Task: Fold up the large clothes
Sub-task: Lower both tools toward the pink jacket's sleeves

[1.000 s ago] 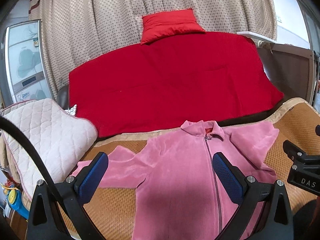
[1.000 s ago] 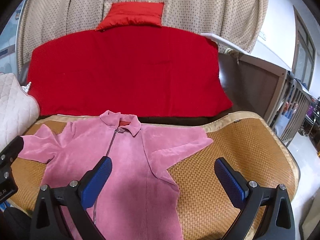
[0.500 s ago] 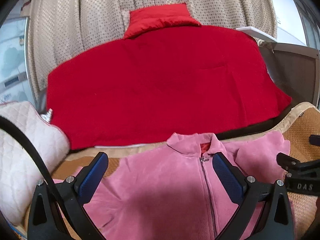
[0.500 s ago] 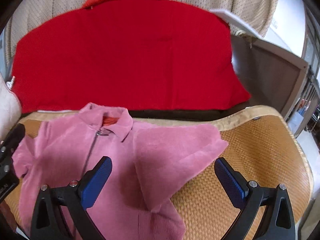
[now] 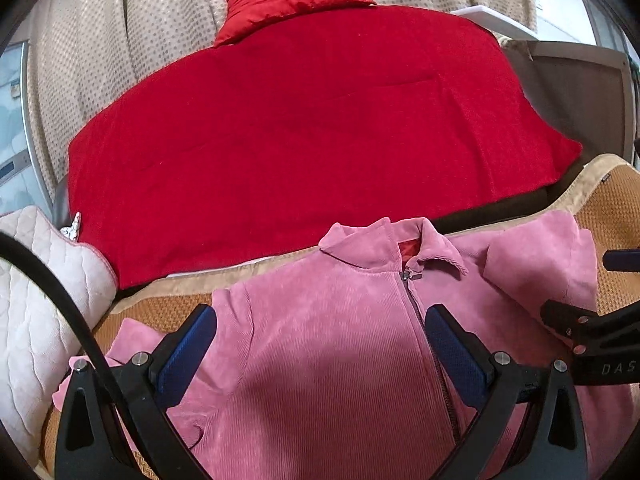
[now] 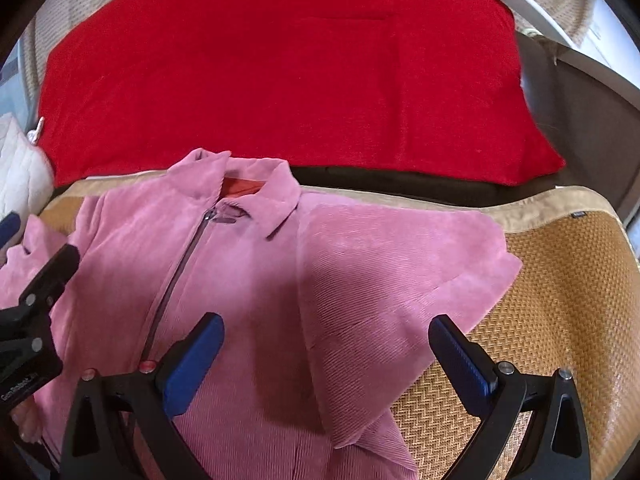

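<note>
- Pink jacket (image 5: 328,344) lies zipped, collar up, flat on the woven mat (image 6: 560,300), below the red blanket (image 5: 304,140).
- Left gripper (image 5: 320,344): fingers apart over the chest.
- Right gripper (image 6: 326,354): fingers apart over the folded-in sleeve (image 6: 392,280).

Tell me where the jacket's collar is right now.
The collar sits at the jacket's far end, in both views, beside the red blanket, ahead of both grippers.

Jacket (image 5: 332,344) – ribbed pink corduroy; mat (image 6: 560,292) – coarse woven.
</note>
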`<state>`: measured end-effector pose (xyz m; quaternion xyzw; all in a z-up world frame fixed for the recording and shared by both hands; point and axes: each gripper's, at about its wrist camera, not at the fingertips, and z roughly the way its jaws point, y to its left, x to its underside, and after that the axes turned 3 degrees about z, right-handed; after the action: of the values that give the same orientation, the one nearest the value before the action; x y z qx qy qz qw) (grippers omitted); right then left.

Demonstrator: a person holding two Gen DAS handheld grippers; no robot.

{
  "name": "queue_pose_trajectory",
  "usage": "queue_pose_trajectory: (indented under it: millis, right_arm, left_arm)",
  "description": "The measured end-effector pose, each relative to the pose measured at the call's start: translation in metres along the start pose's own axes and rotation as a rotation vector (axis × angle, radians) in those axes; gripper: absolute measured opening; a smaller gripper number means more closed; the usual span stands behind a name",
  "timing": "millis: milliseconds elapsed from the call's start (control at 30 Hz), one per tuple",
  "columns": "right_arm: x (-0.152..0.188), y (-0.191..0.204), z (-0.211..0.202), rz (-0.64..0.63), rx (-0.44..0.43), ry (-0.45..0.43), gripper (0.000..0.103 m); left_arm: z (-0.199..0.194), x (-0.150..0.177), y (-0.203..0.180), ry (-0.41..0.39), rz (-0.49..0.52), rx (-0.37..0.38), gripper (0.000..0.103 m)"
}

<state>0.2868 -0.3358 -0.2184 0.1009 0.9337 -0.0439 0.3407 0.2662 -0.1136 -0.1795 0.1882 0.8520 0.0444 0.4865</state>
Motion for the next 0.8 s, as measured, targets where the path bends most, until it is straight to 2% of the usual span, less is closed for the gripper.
queue_pose_trajectory:
  millis: [800]
  right_arm:
    - [-0.0019, -0.0022, -0.0007, 0.001, 0.05, -0.03, 0.103]
  left_arm:
    - [0.0012, -0.0046, 0.0096, 0.007, -0.044, 0.004, 0.103]
